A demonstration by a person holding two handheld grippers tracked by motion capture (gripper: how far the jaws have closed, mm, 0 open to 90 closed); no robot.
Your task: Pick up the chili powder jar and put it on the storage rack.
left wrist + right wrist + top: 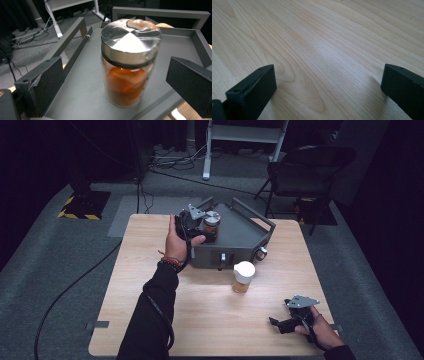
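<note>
Looks like the drop-off step: left gripper (120,82) sits wide open around the spice jar (130,62) standing in the grey tray (82,82), right gripper (328,92) open over the table (324,37), so next it backs off cleanly and goes for the white-lidded jar (243,276).

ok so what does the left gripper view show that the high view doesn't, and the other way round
Left gripper view alone: the orange powder inside the spice jar, and a clear gap between the jar and each of the left gripper fingers, so it stands free. High view alone: the white-lidded jar on the wooden table, and the right gripper resting near the table's corner. Both: the steel-lidded spice jar upright on the grey tray.
</note>
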